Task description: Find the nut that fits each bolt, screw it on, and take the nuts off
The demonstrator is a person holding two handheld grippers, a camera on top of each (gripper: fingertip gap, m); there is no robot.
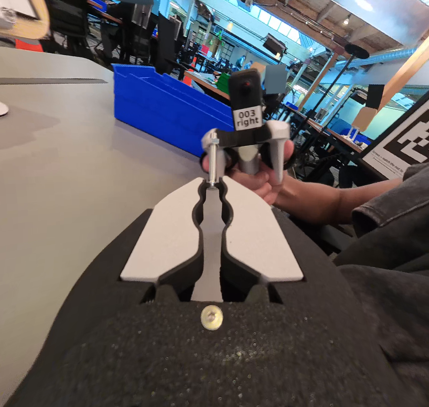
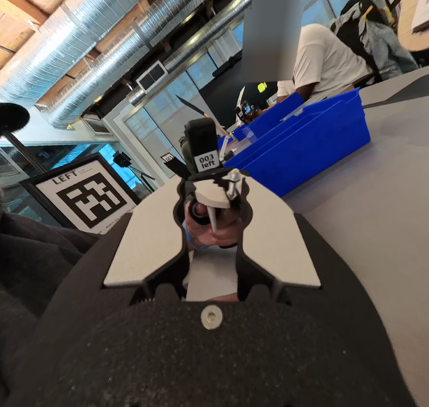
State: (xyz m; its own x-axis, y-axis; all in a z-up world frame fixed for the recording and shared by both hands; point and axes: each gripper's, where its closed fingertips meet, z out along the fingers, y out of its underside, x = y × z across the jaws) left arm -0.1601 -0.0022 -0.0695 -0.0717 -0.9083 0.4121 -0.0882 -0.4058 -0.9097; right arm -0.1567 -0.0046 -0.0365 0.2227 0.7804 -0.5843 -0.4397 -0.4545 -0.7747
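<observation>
A silver threaded bolt (image 1: 213,161) stands nearly upright above the grey table (image 1: 69,163). My left gripper (image 1: 212,183) is shut on the bolt's lower end. A hex piece (image 1: 214,141) sits at the bolt's top; I cannot tell if it is a nut or the head. My right gripper (image 1: 248,179) faces the left one, held in a hand, with its jaws spread. In the right wrist view my right gripper (image 2: 212,184) is open, and the bolt (image 2: 232,189) stands just inside its right fingertip (image 2: 246,193). The left gripper (image 2: 232,197) holds the bolt there.
A blue plastic bin (image 1: 162,107) stands on the table beyond the grippers; it also shows in the right wrist view (image 2: 301,149). A framed marker sign (image 2: 86,198) stands at the table's edge. A person in a white shirt (image 2: 325,63) works across the table. The tips of both grippers are at nearly the same place.
</observation>
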